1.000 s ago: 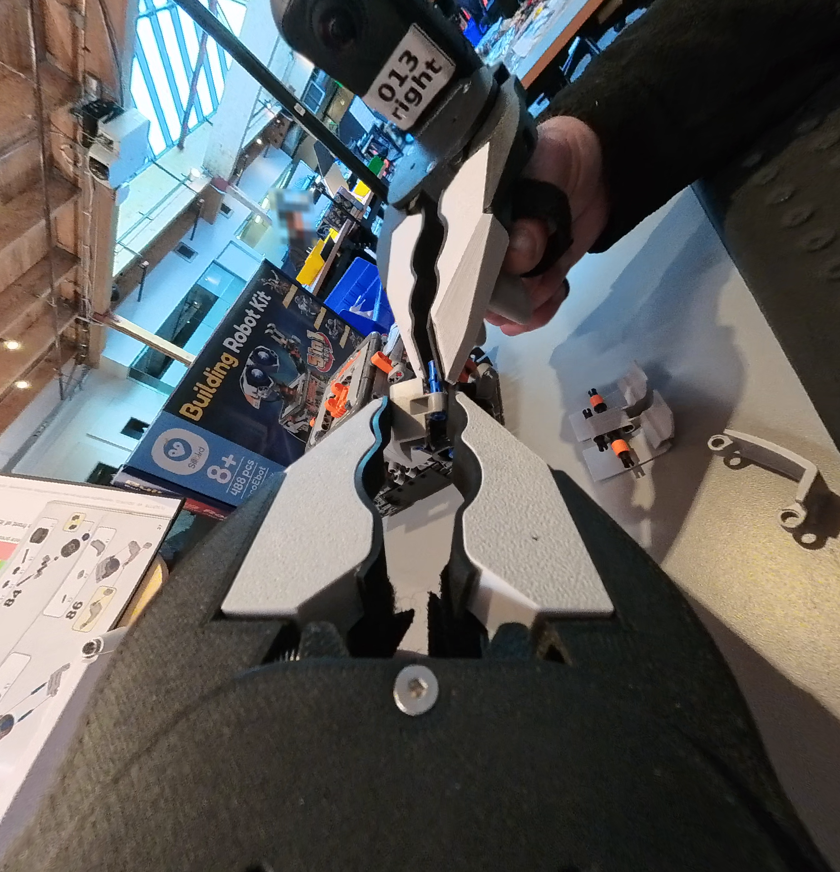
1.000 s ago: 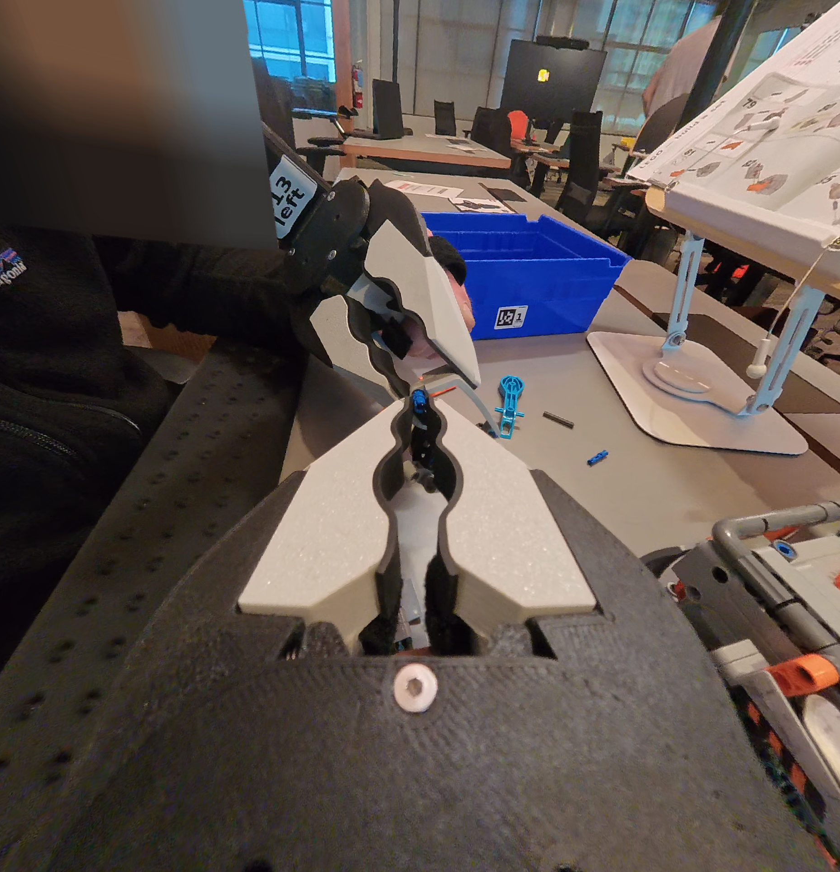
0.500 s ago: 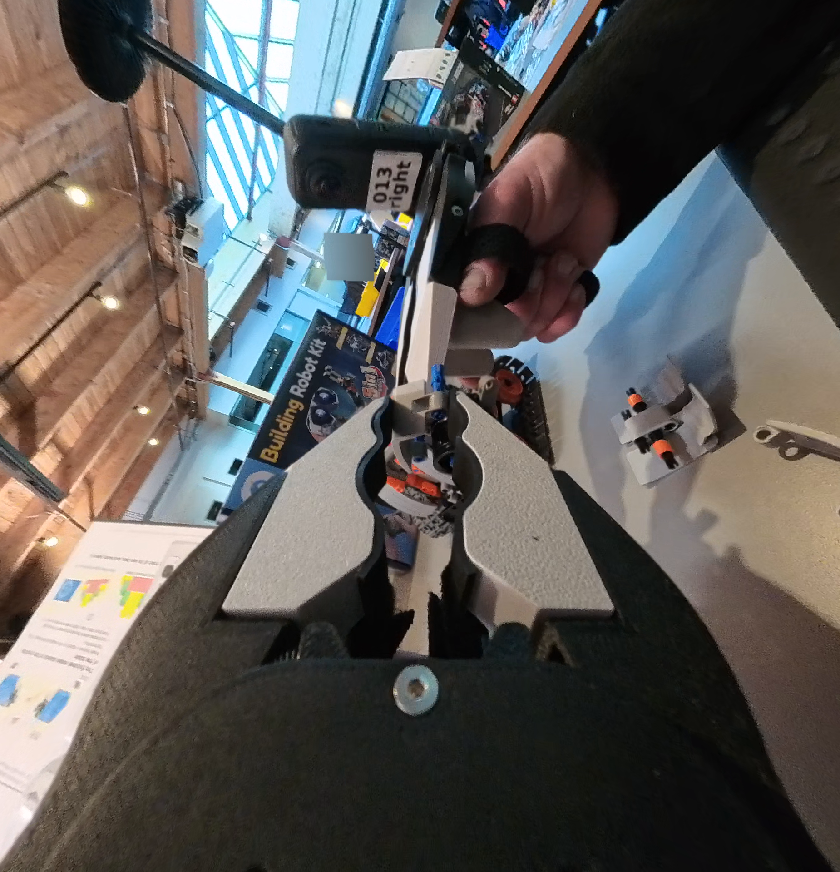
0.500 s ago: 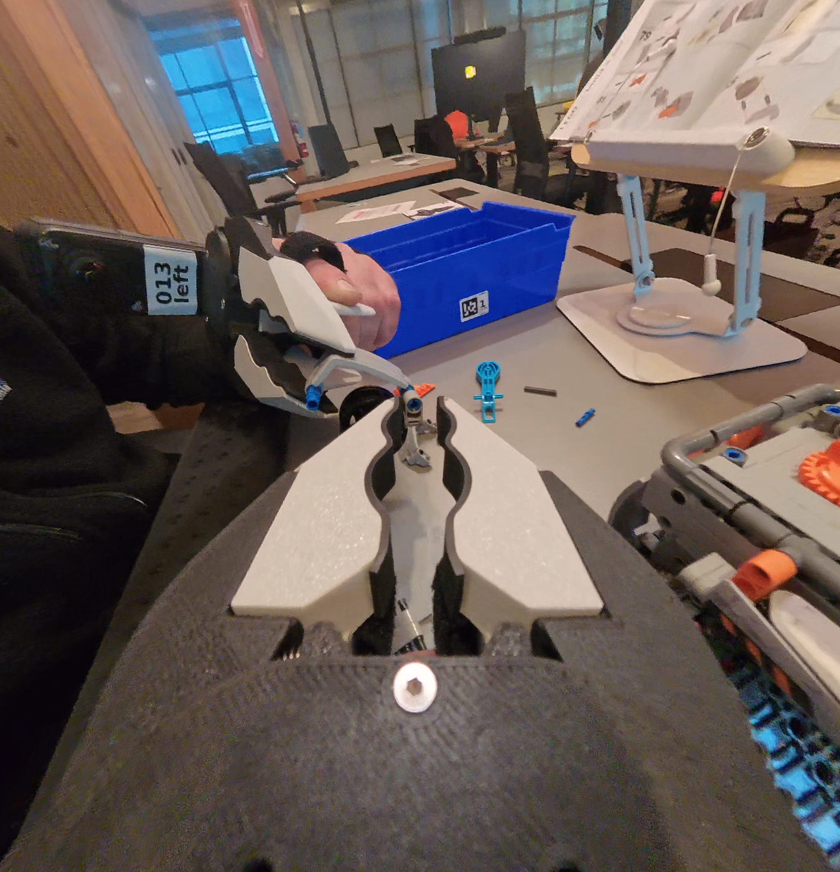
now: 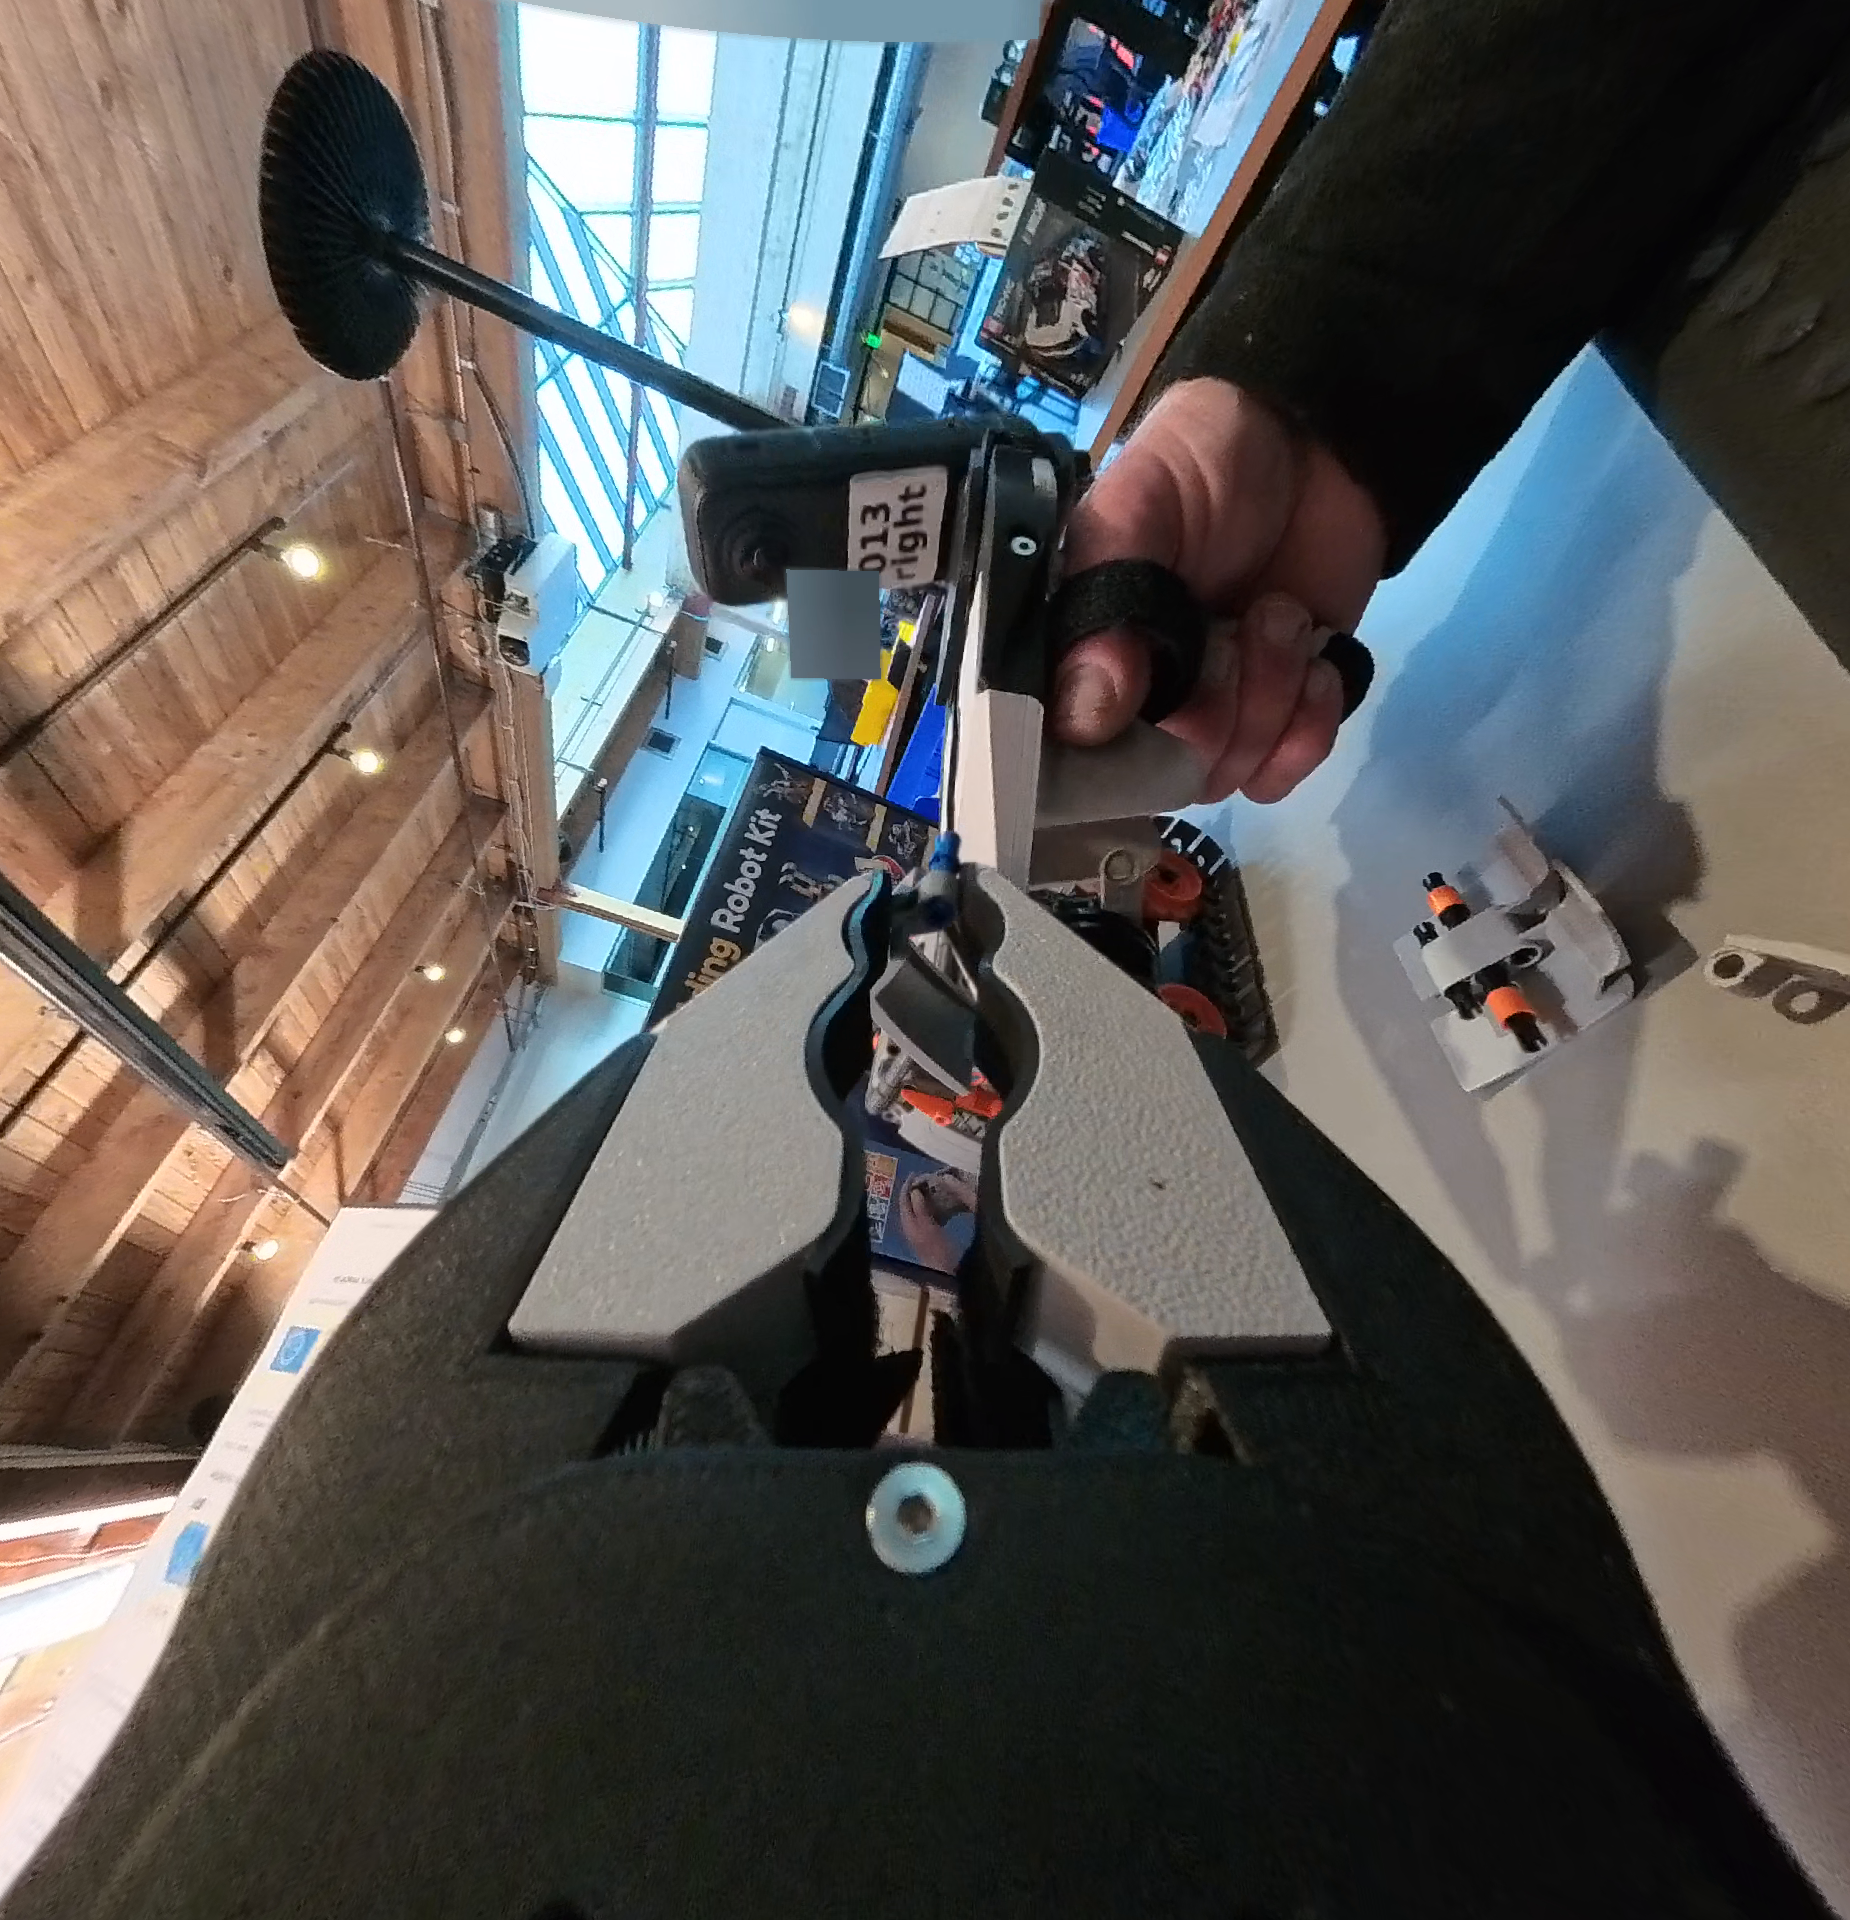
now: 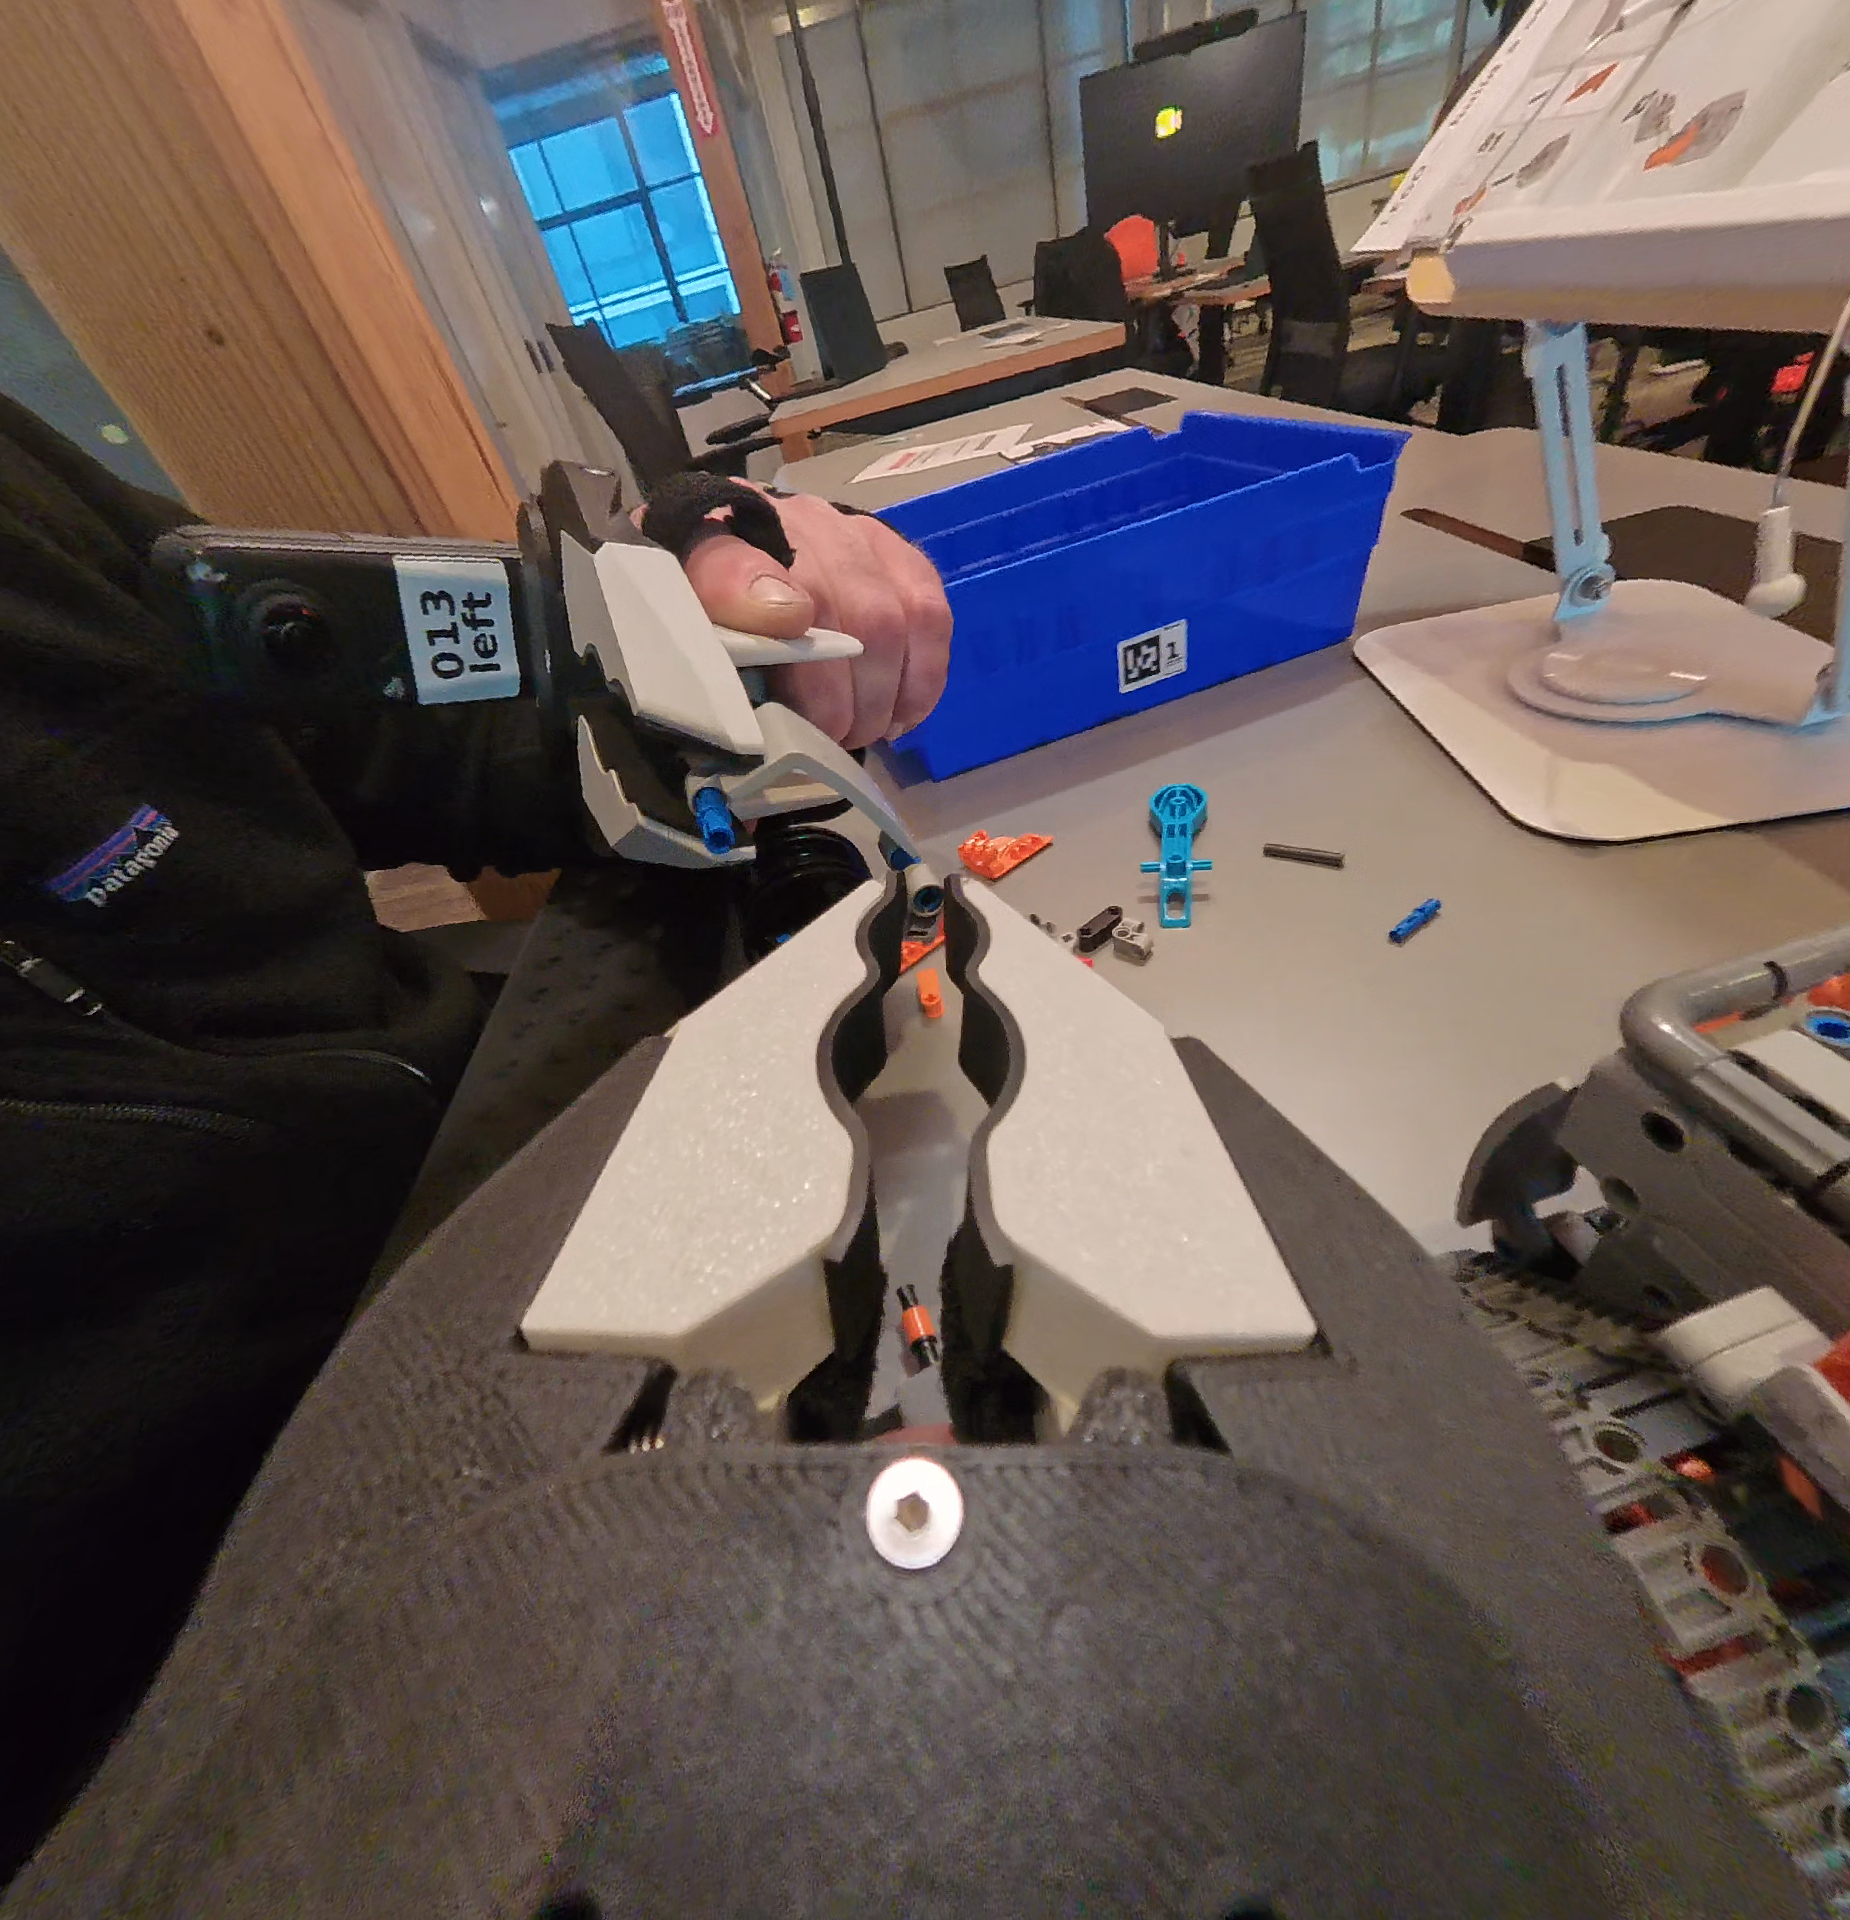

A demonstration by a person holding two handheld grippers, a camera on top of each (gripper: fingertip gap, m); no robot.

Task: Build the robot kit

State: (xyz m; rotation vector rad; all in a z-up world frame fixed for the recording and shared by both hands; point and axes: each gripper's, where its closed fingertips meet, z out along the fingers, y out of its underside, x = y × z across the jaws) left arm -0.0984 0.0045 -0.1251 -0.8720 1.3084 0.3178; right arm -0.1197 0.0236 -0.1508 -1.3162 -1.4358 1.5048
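My left gripper [image 5: 926,883] is shut on a curved grey panel [image 5: 921,1013] that carries blue pins. In the right wrist view that gripper [image 6: 734,795] is level at the left, and the panel [image 6: 812,774] arcs from it down to my right gripper's tips. My right gripper [image 6: 919,883] is shut on a small grey connector with a blue pin [image 6: 925,896], which meets the panel's far end. In the left wrist view the right gripper [image 5: 968,847] shows edge-on just above my left tips, held by a hand [image 5: 1233,613]. Both are above the grey table [image 6: 1316,987].
A blue bin [image 6: 1160,582] and a white book stand [image 6: 1627,675] are at the back. A tracked model [image 6: 1731,1195] is close on the right. Loose parts lie between: a light blue piece [image 6: 1175,831], an orange piece [image 6: 1004,850], a black axle [image 6: 1303,854]. A grey subassembly [image 5: 1503,966] lies on the table. My right tips are roughly 12 centimeters from the grey subassembly [image 5: 1503,966].
The two grippers have drawn back from a close overlap to tip to tip. The left one swung left and level, and the right one turned edge-on. Both kept their parts.
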